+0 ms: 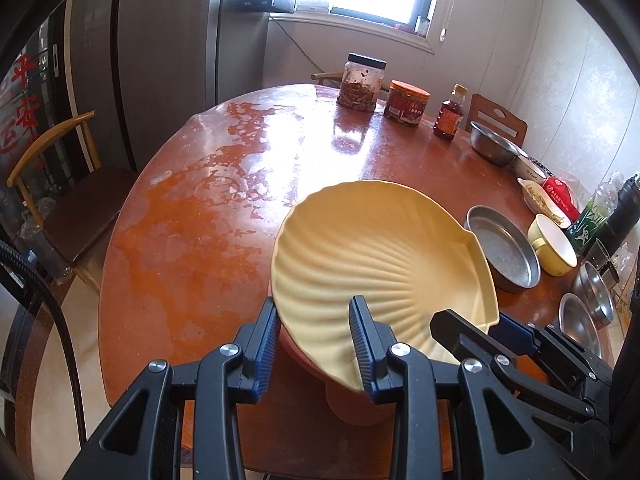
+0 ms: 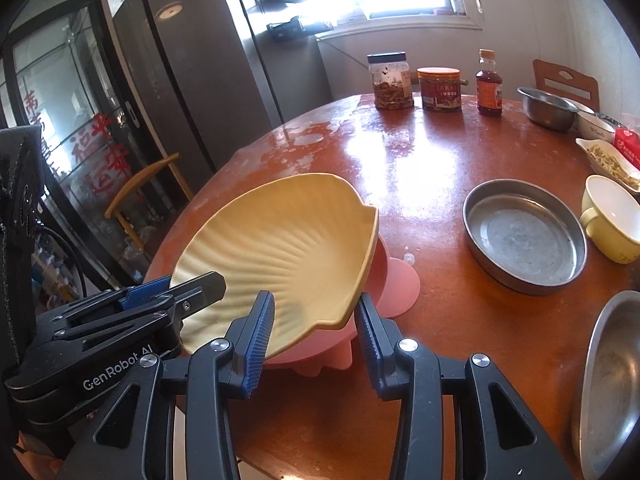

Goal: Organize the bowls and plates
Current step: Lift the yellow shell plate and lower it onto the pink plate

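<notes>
A yellow shell-shaped plate [image 1: 380, 248] [image 2: 280, 232] hangs tilted just above a pink bowl [image 2: 384, 276] [image 1: 304, 356] near the table's front edge. My left gripper [image 1: 316, 308] is shut on the plate's near rim. In the right wrist view the left gripper [image 2: 188, 286] shows from the side, one finger over the rim and one under it. My right gripper [image 2: 314, 300] is shut on the plate's near right corner. In the left wrist view the right gripper [image 1: 472, 326] clamps that same edge. The plate hides most of the pink bowl.
On the round reddish table [image 2: 420, 160], a shallow metal pan [image 2: 524, 236] and a yellow cup [image 2: 612, 220] lie to the right. A steel dish [image 2: 612, 380] lies at the near right. Jars [image 2: 392, 80] and a bottle [image 2: 489, 84] stand at the far edge. A chair [image 1: 68, 200] stands to the left.
</notes>
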